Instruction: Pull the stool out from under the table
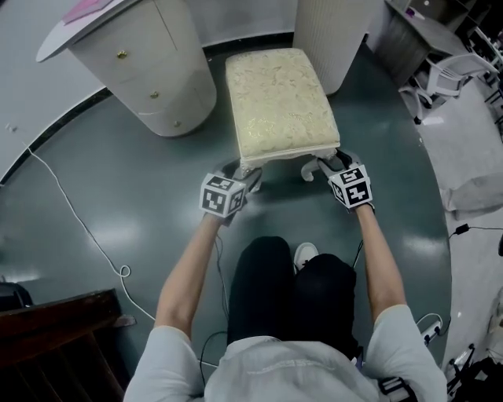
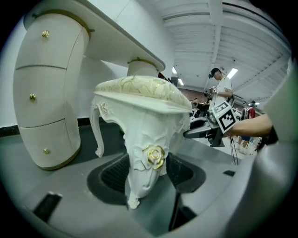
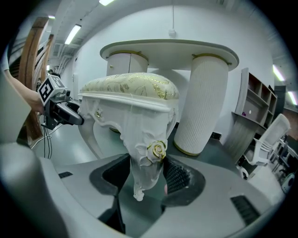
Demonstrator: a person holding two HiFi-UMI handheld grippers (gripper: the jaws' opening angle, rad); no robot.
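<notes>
The stool has a cream patterned cushion and white carved legs. It stands on the dark floor in front of the white dressing table, with its far end between the table's two pedestals. My left gripper is shut on the near left leg, which has a gold rose and fills the gap between the pads. My right gripper is shut on the near right leg in the same way. Each gripper view shows the other gripper across the stool: the right one and the left one.
The drawer pedestal stands left of the stool and the ribbed pedestal right of it. A white cable loops over the floor at left. Dark wooden furniture sits near left, and a white chair far right. My own legs are behind the grippers.
</notes>
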